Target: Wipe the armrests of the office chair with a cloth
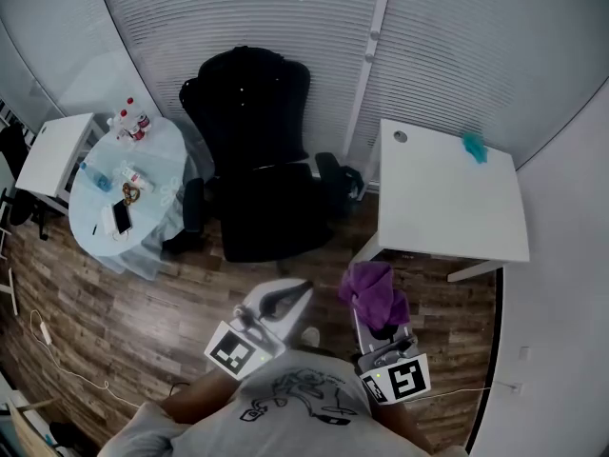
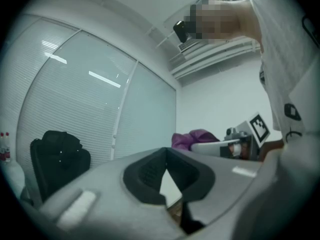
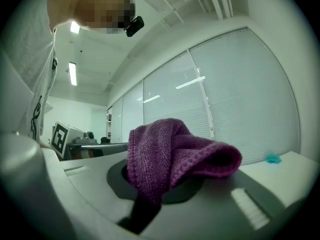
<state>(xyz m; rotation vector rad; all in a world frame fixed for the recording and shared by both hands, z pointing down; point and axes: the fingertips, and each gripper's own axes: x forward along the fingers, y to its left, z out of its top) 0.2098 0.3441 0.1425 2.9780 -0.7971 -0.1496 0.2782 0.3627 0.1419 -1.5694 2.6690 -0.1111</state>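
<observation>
The black office chair (image 1: 257,160) stands against the blinds, its armrests (image 1: 193,203) out at each side. It also shows at the lower left of the left gripper view as the chair (image 2: 57,159). My right gripper (image 1: 379,324) is shut on a bunched purple cloth (image 1: 374,291), held above the floor in front of the chair and to its right. In the right gripper view the cloth (image 3: 175,154) bulges out over the right gripper (image 3: 160,184). My left gripper (image 1: 303,287) hangs beside it, its tips together and nothing in them; its own view shows the left gripper (image 2: 166,156) pointing past the chair.
A white table (image 1: 447,193) with a small teal object (image 1: 473,146) stands to the right of the chair. On the left a round glass table (image 1: 162,160) carries bottles and a phone. Beyond it sits a small white desk (image 1: 52,150). The floor is wood.
</observation>
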